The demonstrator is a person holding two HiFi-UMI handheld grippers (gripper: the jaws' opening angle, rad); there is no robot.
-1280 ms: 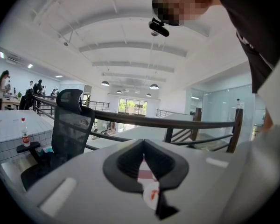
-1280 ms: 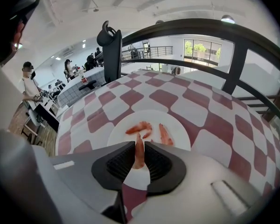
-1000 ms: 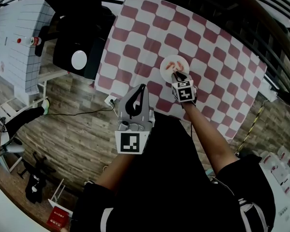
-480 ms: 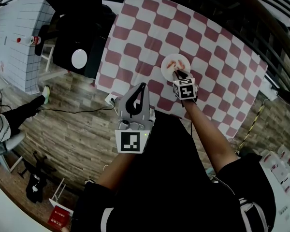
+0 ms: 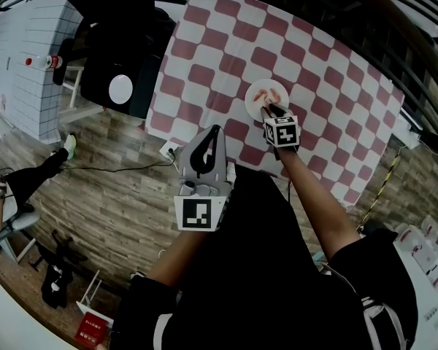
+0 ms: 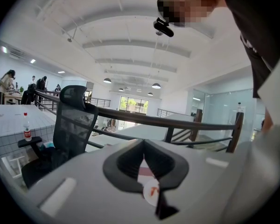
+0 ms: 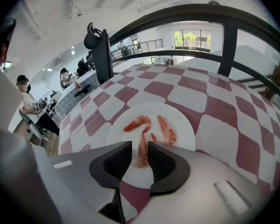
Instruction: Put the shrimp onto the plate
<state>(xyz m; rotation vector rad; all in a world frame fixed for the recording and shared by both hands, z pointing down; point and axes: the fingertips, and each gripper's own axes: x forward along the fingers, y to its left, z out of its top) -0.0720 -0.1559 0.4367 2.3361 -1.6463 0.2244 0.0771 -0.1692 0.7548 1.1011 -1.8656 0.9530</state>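
Observation:
A white plate (image 7: pixel 182 122) sits on the red-and-white checked tablecloth (image 5: pixel 226 42). Two pink shrimp (image 7: pixel 136 122) (image 7: pixel 166 129) lie on it. A third shrimp (image 7: pixel 142 150) lies lengthwise between the jaws of my right gripper (image 7: pixel 140 148), which are opening, and the pads no longer press on it. In the head view that right gripper (image 5: pixel 269 110) hangs over the near edge of the plate (image 5: pixel 257 93). My left gripper (image 5: pixel 214 131) is held back over the table's near edge, its tips together and nothing in them. In its own view the left gripper (image 6: pixel 143 144) points toward the plate.
A black office chair (image 5: pixel 120 57) stands left of the table. A black railing (image 7: pixel 177 20) runs behind the far side. A power strip (image 5: pixel 166 152) and cable lie on the wooden floor near the table's corner. A bottle (image 5: pixel 44 62) stands on a tiled ledge far left.
My right gripper has stayed over the plate's near edge, drifting slightly right. The left gripper has not moved. A person's leg at the far left has shifted.

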